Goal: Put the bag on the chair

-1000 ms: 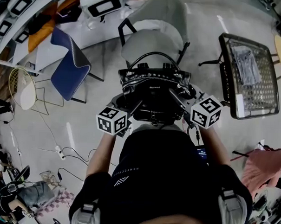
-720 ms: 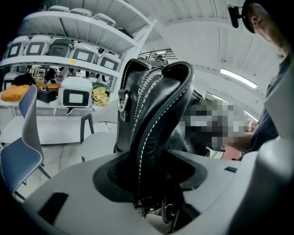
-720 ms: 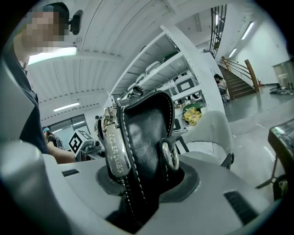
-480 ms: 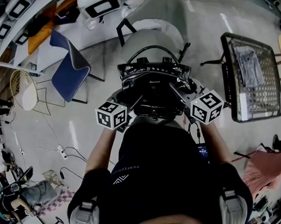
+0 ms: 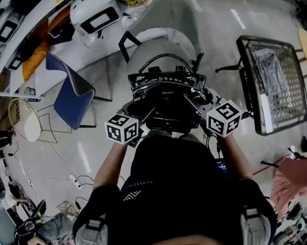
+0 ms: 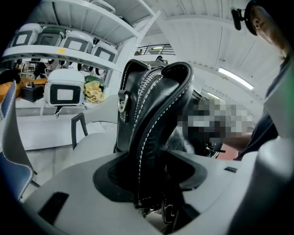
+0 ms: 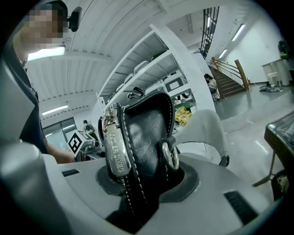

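Two grippers clamp one black bag [image 5: 167, 87] at centre of head view, one on each end. Left gripper [image 6: 151, 183] jaws closed on the stitched end; right gripper [image 7: 147, 183] jaws closed on the end with metal ring and zip. Bag upright, handles up, over the grey chair [image 5: 159, 53] seat at upper centre; contact with the seat unclear. Blue chair [image 5: 71, 93] at left, wire-mesh table [image 5: 269, 84] at right.

Black short-sleeved T-shirt [image 5: 176, 186], white chest lettering [image 5: 140, 187]; grey shoulder straps [image 5: 254, 228], black buckles.
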